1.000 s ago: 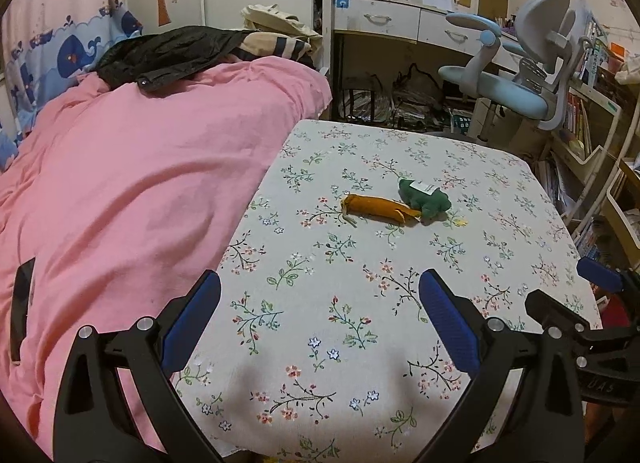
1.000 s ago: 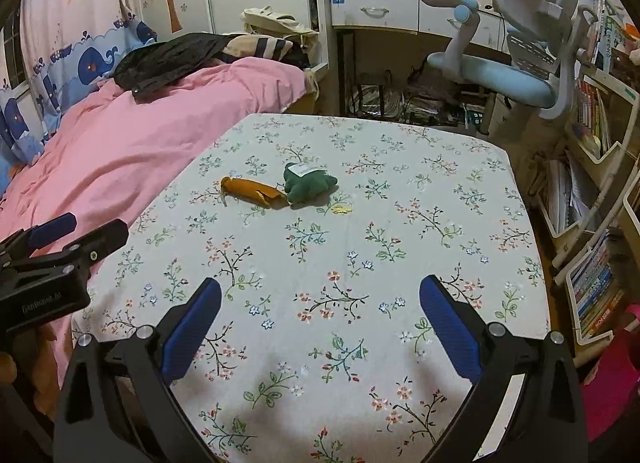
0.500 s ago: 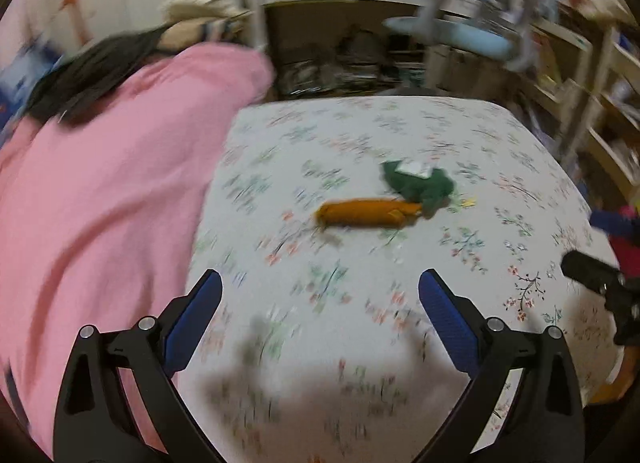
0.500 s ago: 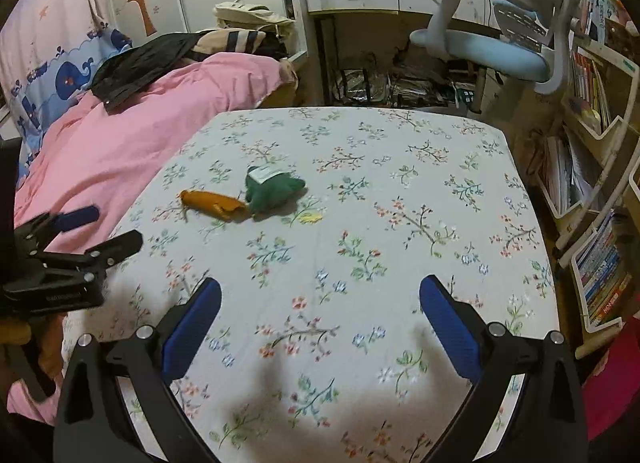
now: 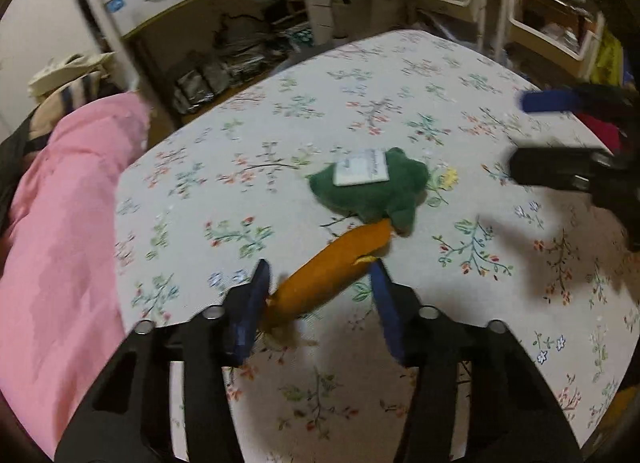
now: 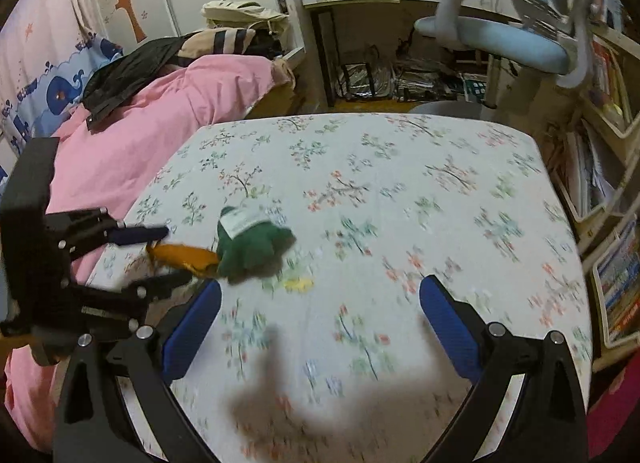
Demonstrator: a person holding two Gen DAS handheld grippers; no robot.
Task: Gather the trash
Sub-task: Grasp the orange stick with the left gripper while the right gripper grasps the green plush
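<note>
left claw (image 5: 320, 295): jaws just closing around carrot toy (image 5: 332, 275), lying between the pads; contact unclear.
right claw (image 6: 320, 323): open, empty; toy ahead-left.
risk: grip near the tail end; leafy top may sag, slip.

We see warm, dim indoor light from above; both views are soft with motion blur, worst on the floral cloth (image 6: 400, 191) near the lens and on the shelves (image 5: 552, 19); the left gripper (image 5: 320, 291) and right gripper (image 6: 320, 315) cast dark, smeared shadows on the cloth; fisheye bends the edges, and black vignette fills the corners; no glare; the carrot toy (image 5: 332, 271) stays fairly legible.
</note>
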